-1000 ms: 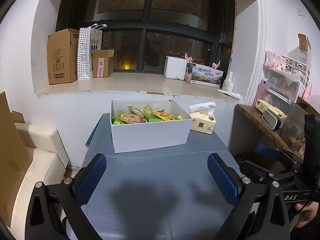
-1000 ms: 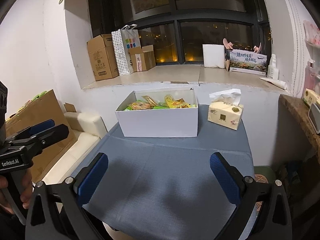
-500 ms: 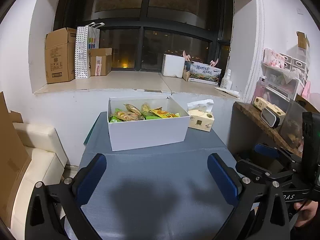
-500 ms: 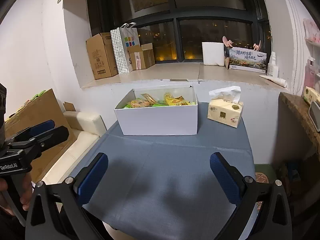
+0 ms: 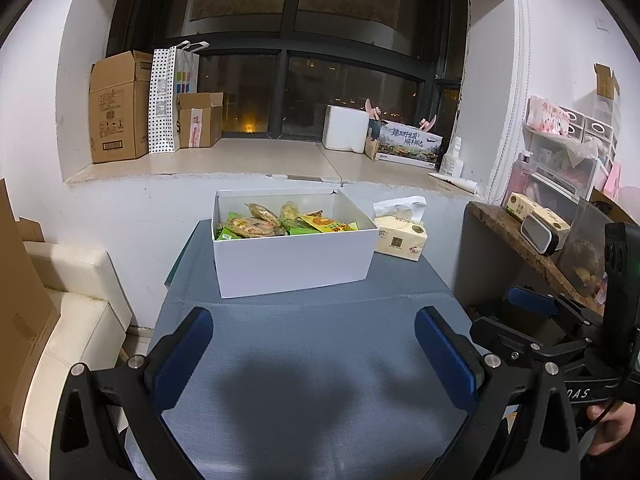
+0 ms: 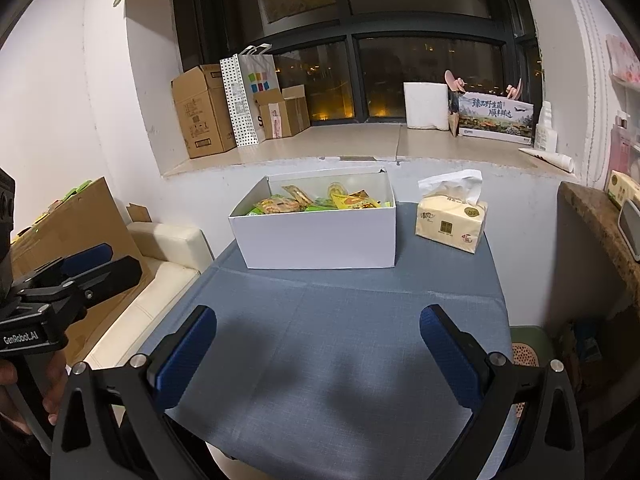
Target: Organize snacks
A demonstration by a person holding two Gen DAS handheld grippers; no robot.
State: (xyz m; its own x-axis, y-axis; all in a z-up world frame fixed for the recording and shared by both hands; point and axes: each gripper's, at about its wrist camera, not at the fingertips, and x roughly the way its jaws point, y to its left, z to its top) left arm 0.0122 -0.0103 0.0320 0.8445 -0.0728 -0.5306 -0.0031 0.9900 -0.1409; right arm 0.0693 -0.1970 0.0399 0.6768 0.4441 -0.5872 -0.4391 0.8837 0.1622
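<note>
Landmark taken: the white box [image 5: 292, 256], standing toward the far end of the tabletop [image 5: 312, 380], open at the top; the snack packets [image 5: 280, 224], green, yellow and orange wrappers, all lie inside the white box, heaped loosely rather than in rows; no packet is seen on the tabletop in front of the white box or to either side of it; a tissue pack [image 6: 450, 220] stands just beside the white box on its right. Left tongs [image 5: 314, 344] spread wide, nothing between the pads, held well short of the white box; right tongs [image 6: 318, 344] likewise wide apart and empty, equally short of it. Judgement: the snacks lie gathered in the white box, which fits either a finished gathering or packets awaiting removal and sorting; the pictures do not settle which; whether any order exists within the heap cannot be told from this angle.
</note>
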